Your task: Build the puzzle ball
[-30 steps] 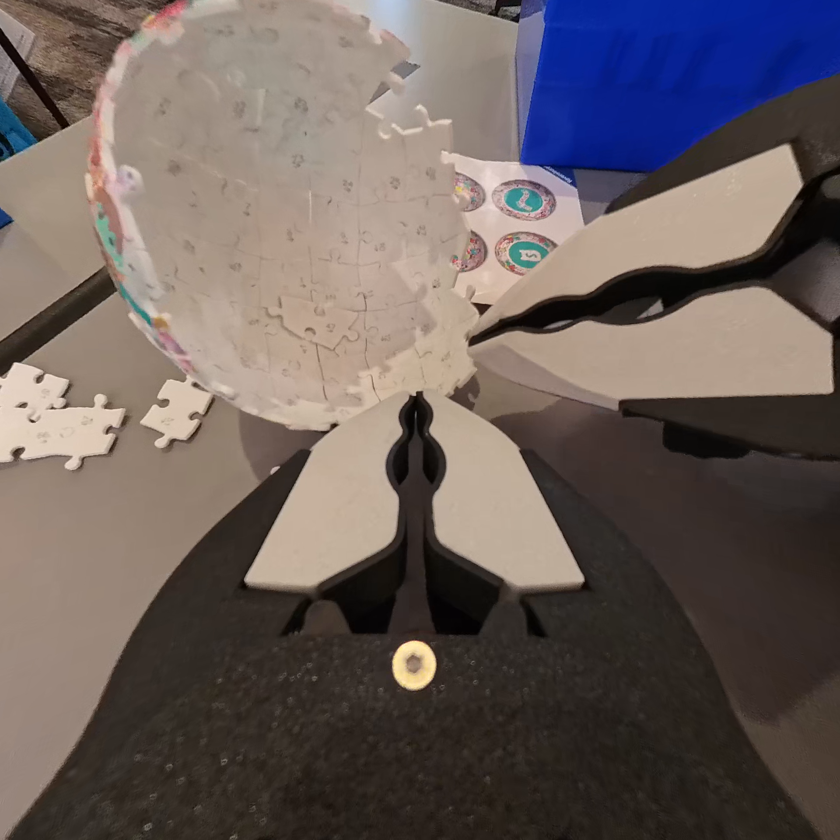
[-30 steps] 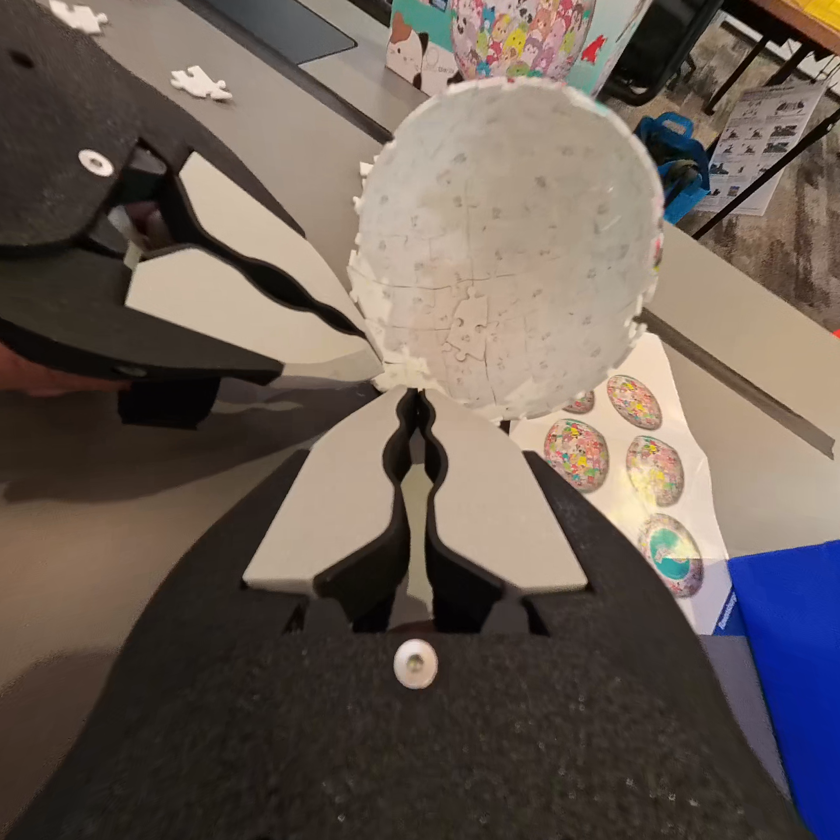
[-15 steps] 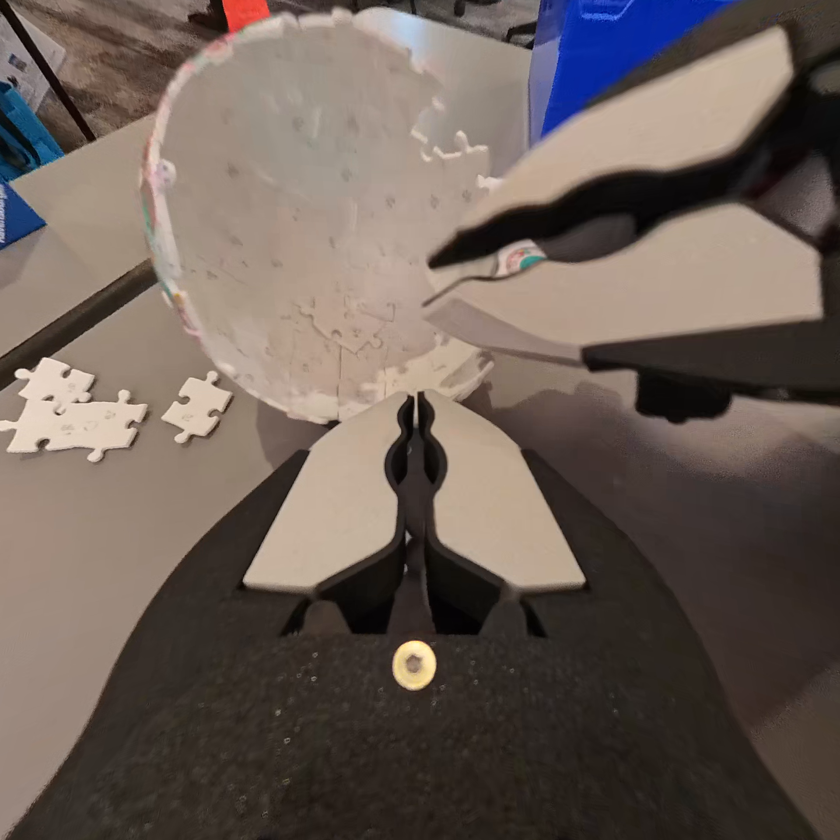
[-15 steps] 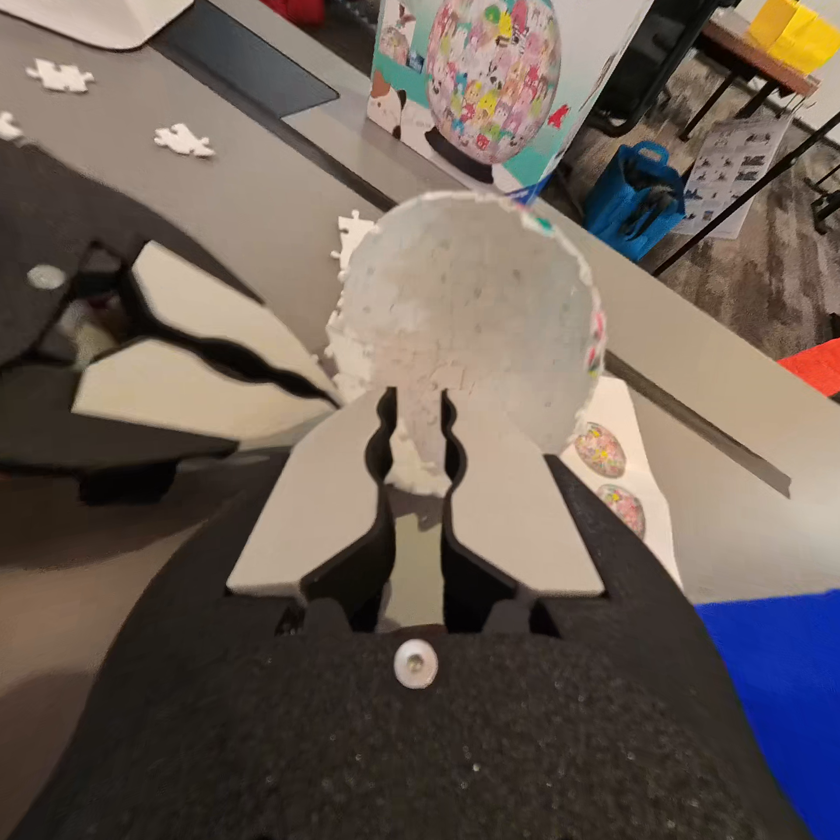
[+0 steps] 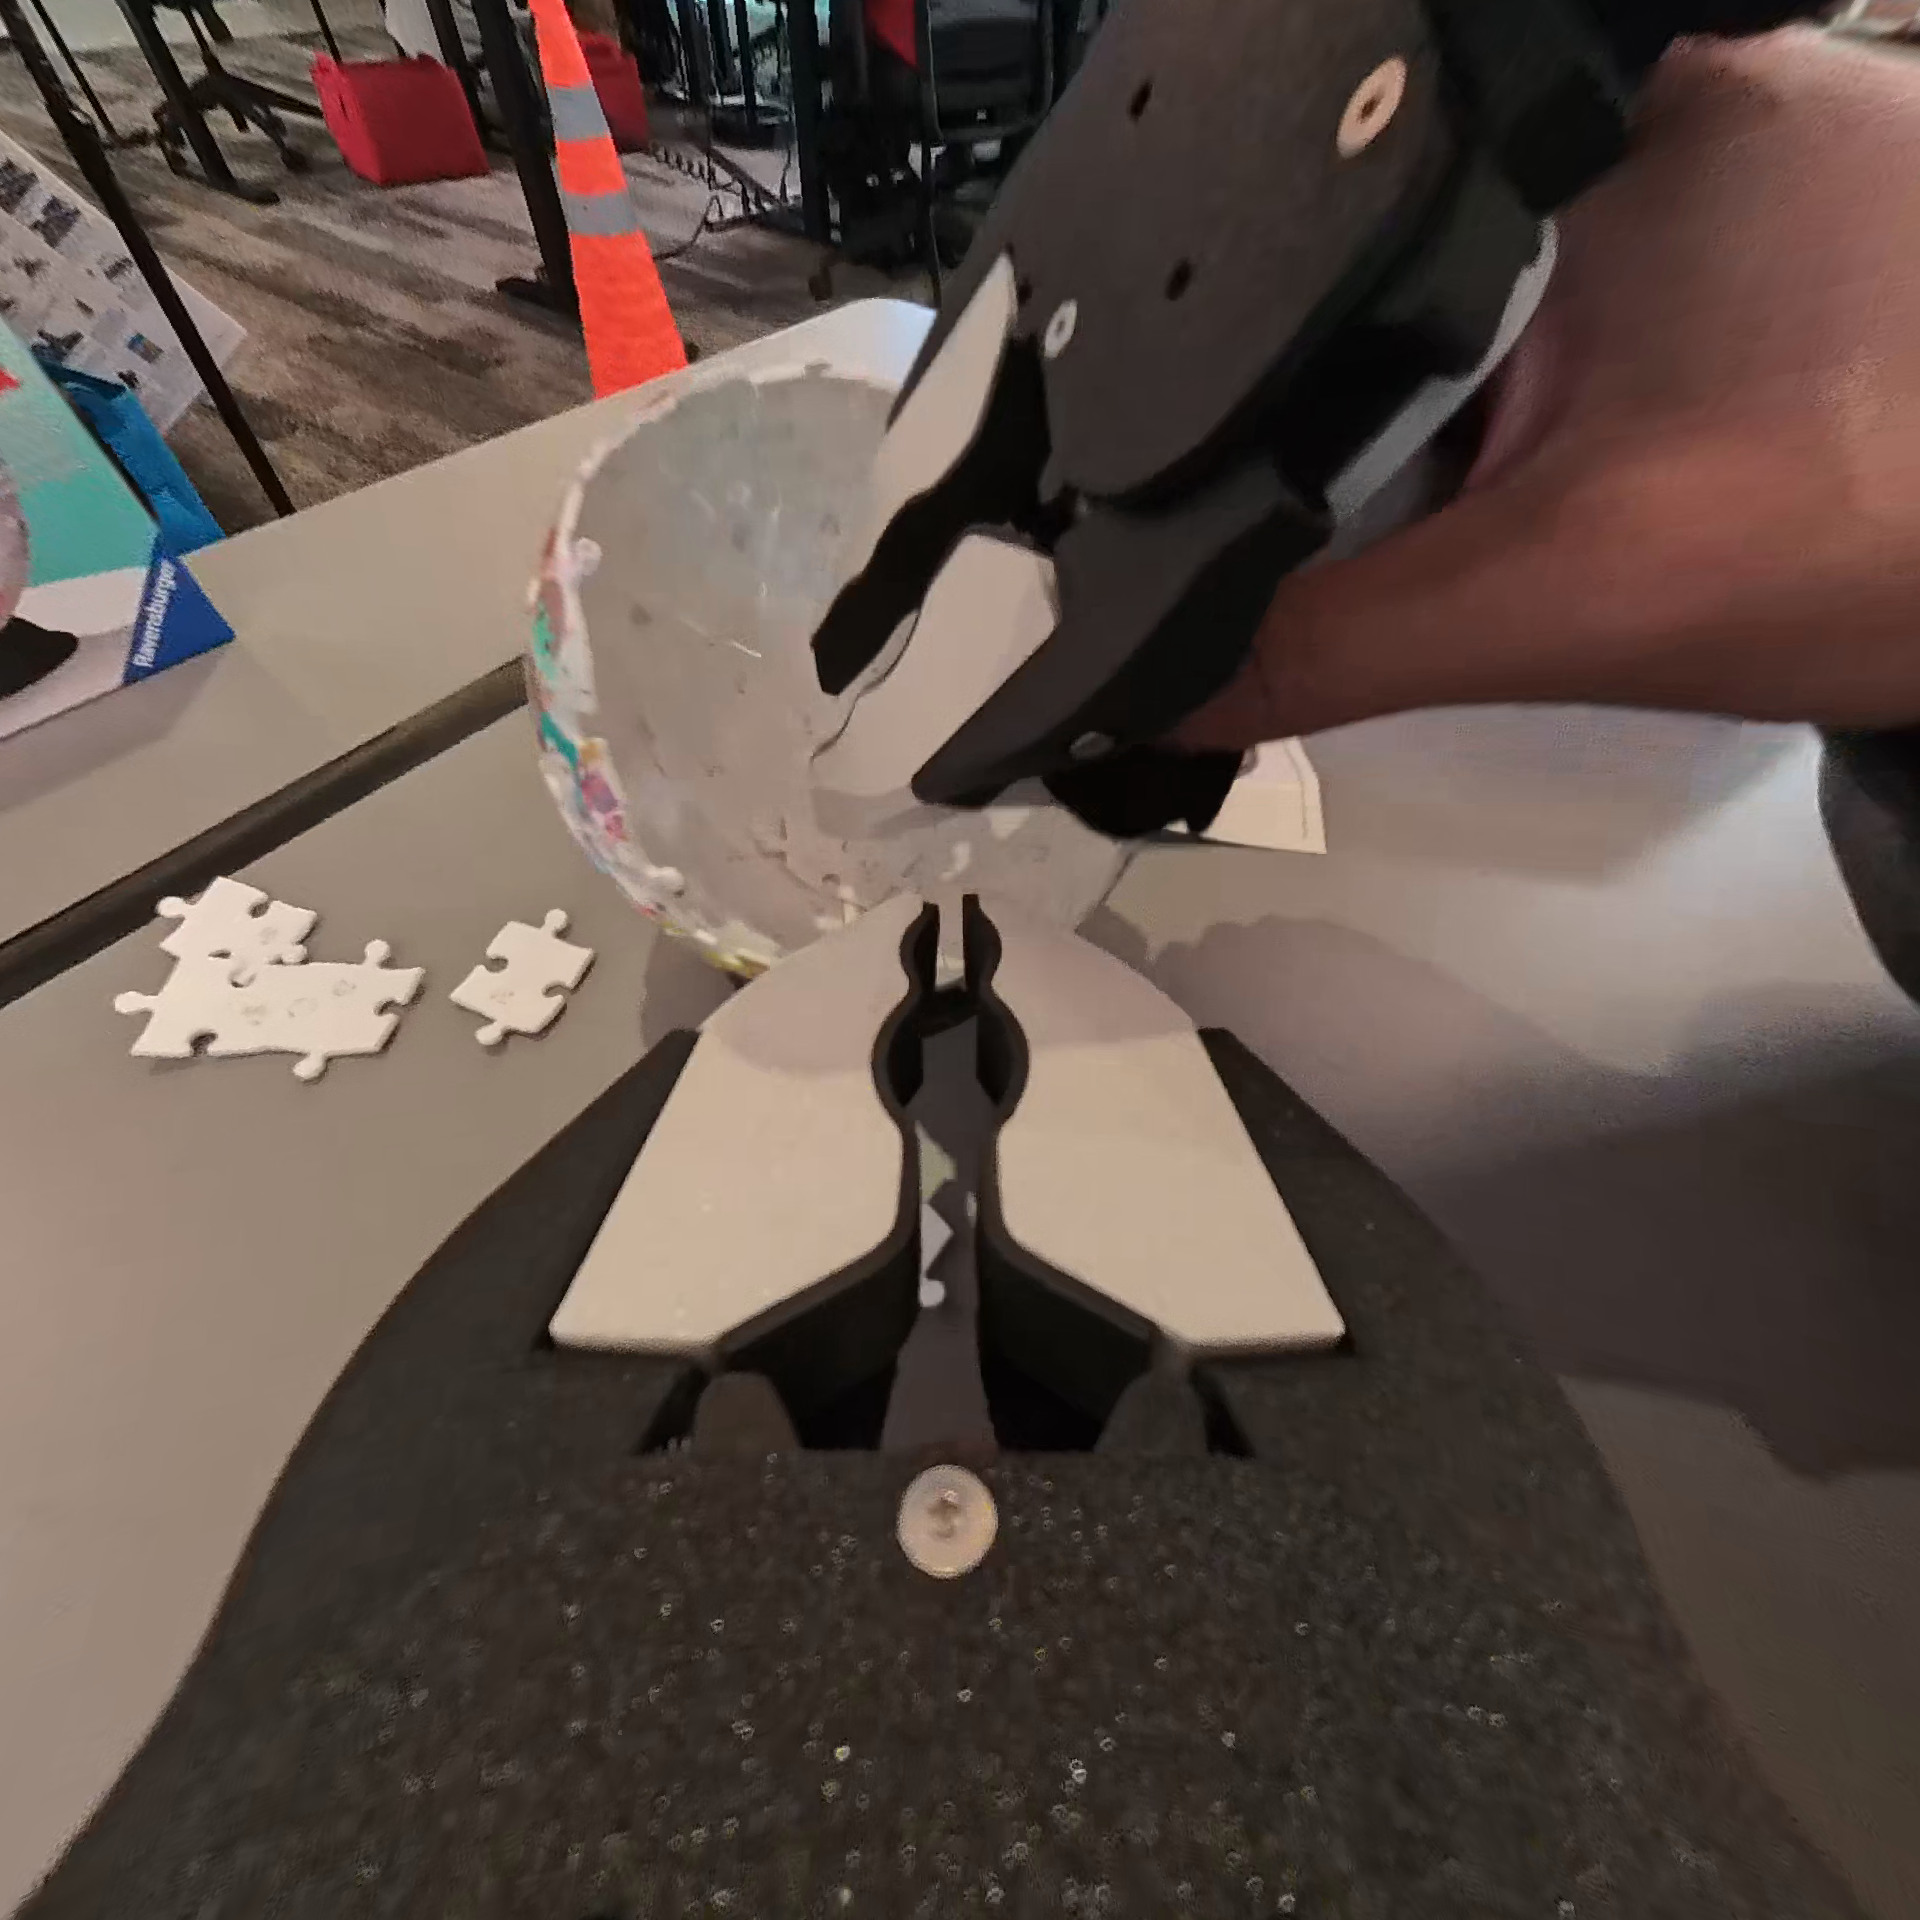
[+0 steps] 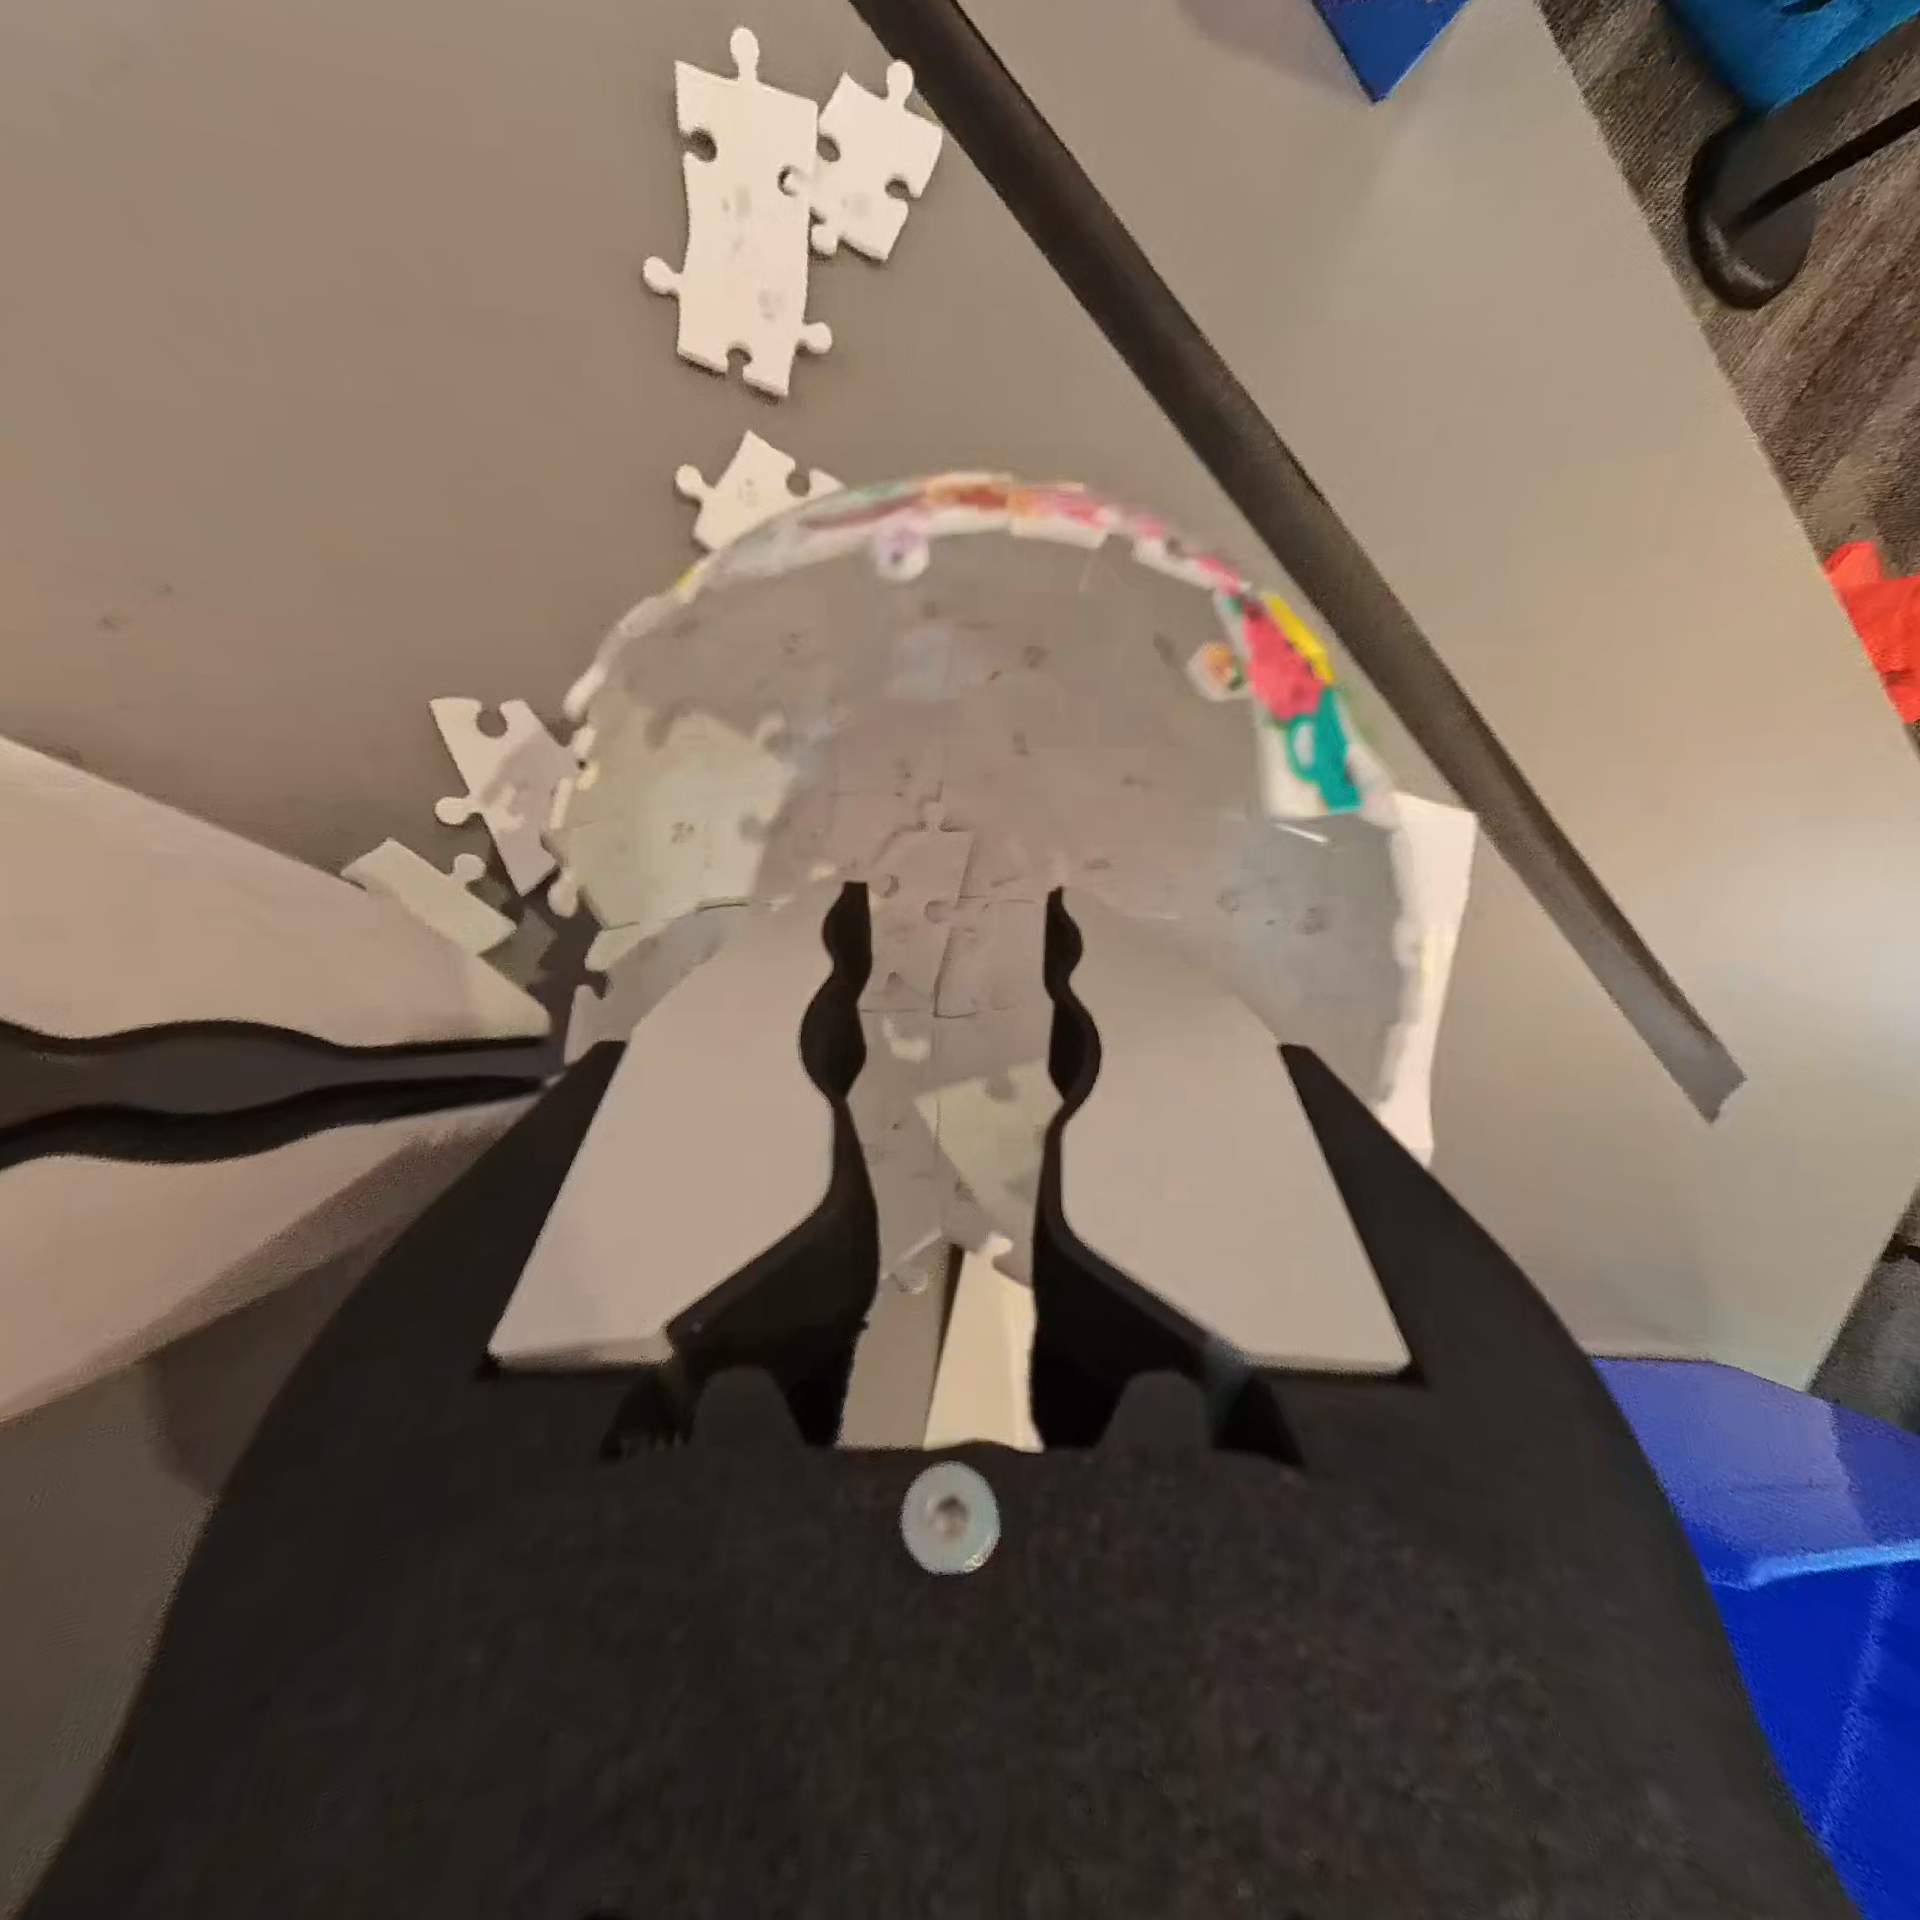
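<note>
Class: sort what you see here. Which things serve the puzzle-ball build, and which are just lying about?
Job: half-built puzzle ball; loose white puzzle pieces; left gripper shut on the ball's edge; right gripper, open.

Bystanders: orange traffic cone; puzzle box; red bin.

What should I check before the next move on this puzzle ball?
1. Left gripper clamped on the lower rim of the puzzle ball shell: ok.
2. Right gripper open: ok.
3. Right gripper carrying a piece to fit: not ok, its jaws are empty.
4. Loose pieces lying on the table beside the shell: ok.
5. Shell seams fully seated: cannot tell, too blurred.
</note>
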`<state>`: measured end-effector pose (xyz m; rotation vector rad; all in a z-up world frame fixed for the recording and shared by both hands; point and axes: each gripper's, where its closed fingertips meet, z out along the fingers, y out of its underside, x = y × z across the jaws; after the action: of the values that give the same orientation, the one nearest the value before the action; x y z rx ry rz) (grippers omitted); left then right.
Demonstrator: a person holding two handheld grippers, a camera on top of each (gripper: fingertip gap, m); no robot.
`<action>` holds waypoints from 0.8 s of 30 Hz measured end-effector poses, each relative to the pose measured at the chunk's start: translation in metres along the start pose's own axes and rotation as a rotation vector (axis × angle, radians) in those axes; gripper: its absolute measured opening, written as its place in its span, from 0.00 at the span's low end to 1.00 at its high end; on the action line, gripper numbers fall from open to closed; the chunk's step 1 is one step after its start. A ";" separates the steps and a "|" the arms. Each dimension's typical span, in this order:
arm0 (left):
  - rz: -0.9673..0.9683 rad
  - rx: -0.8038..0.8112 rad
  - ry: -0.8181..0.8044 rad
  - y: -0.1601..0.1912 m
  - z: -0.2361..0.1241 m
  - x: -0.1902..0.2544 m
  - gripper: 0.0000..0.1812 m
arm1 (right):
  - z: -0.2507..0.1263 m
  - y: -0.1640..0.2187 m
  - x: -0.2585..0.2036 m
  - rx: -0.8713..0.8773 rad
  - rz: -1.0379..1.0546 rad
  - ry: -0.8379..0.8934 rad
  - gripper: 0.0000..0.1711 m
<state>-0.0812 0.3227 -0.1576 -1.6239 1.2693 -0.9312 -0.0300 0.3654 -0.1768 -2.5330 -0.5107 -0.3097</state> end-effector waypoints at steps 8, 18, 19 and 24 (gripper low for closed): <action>-0.116 0.125 -0.067 -0.019 -0.016 -0.041 0.02 | -0.010 0.001 -0.006 -0.101 -0.118 -0.151 0.18; -0.216 0.163 -0.096 -0.024 -0.023 -0.127 0.13 | 0.006 0.007 -0.010 -0.180 -0.179 -0.162 0.21; -0.235 0.177 -0.097 -0.024 -0.027 -0.130 0.13 | 0.011 0.009 -0.008 -0.195 -0.183 -0.148 0.22; -0.244 0.189 -0.094 -0.021 -0.032 -0.124 0.13 | 0.021 0.013 -0.006 -0.257 -0.144 -0.091 0.25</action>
<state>-0.1290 0.4404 -0.1327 -1.6739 0.9040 -1.0748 -0.0276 0.3649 -0.2017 -2.7737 -0.7329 -0.3320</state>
